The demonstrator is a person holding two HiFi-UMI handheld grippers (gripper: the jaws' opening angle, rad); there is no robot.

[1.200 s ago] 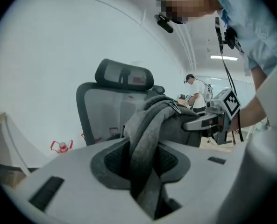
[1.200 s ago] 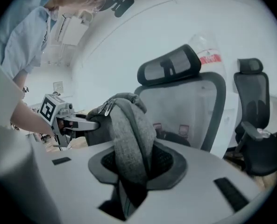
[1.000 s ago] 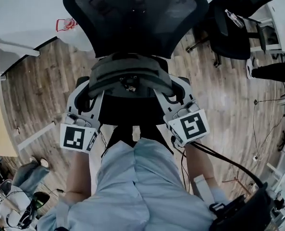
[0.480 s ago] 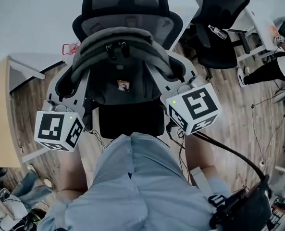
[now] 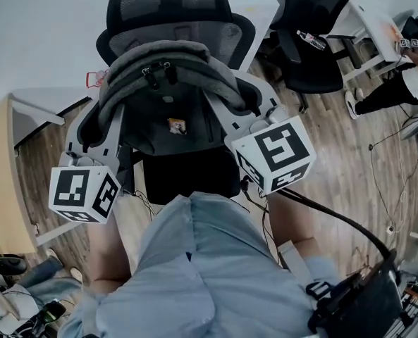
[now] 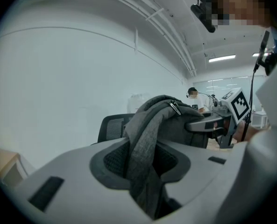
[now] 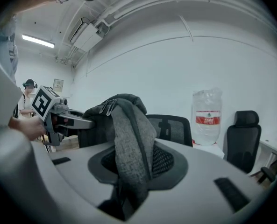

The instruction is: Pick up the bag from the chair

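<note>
Now we hold the grey bag (image 5: 168, 108) by its straps (image 6: 143, 134), left claw (image 6: 145, 174) and right claw (image 7: 129, 171) each clamped on one; its orange tag (image 5: 175, 126) is unreadable.

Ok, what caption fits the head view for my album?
The left gripper and right gripper clamp the straps of a grey bag before a black chair.

Vs 1 s ago: bag (image 5: 168, 94) raised toward 12, now over chair (image 5: 173, 5) backrest's lower part. Left gripper (image 5: 99, 136) & right gripper (image 5: 254, 115) rose w/ it, cubes nearer cam. Last 0.5 s: right cube nudged toward 10.
</note>
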